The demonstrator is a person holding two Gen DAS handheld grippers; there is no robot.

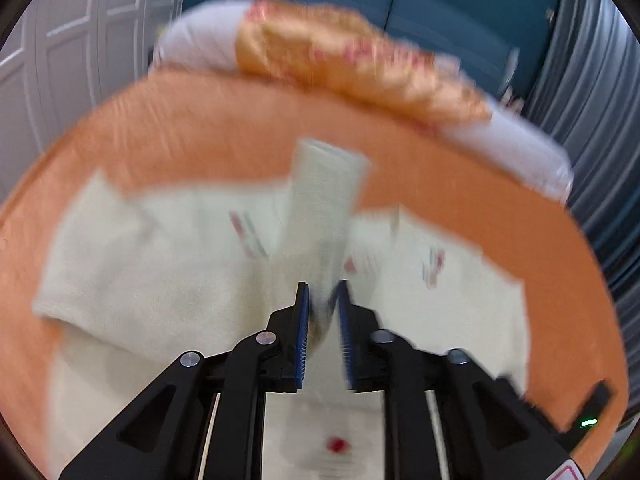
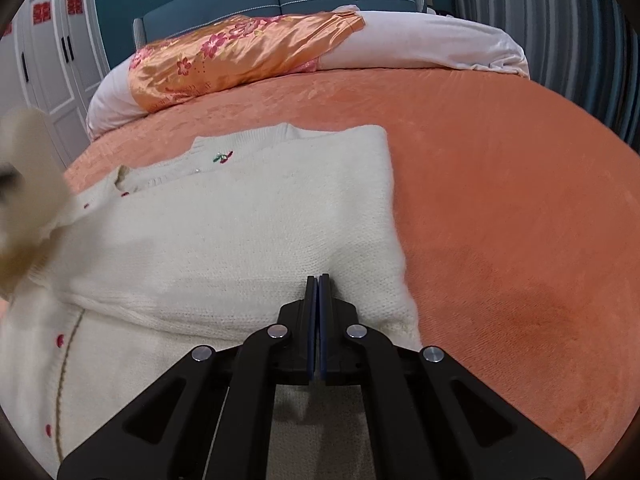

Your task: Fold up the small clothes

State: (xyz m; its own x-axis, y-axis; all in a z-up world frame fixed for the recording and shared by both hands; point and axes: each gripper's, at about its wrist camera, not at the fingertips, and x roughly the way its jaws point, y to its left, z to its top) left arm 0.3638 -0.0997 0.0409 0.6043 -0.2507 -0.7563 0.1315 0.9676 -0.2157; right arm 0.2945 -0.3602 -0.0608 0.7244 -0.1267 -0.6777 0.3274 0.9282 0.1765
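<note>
Lying flat on the orange bedspread (image 2: 500, 184), the cream cardigan (image 2: 240, 232) is seen w/ collar toward the pillows. Its sleeve (image 1: 324, 200), long axis pointing away, is pinched by the left gripper (image 1: 322, 300); right gripper (image 2: 318, 292) is fully closed, empty, atop the knit.

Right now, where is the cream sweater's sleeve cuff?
In the left wrist view the sleeve rises from between the left gripper pads, above the cream sweater spread on the orange bedspread. In the right wrist view it blurs at the far left.
</note>
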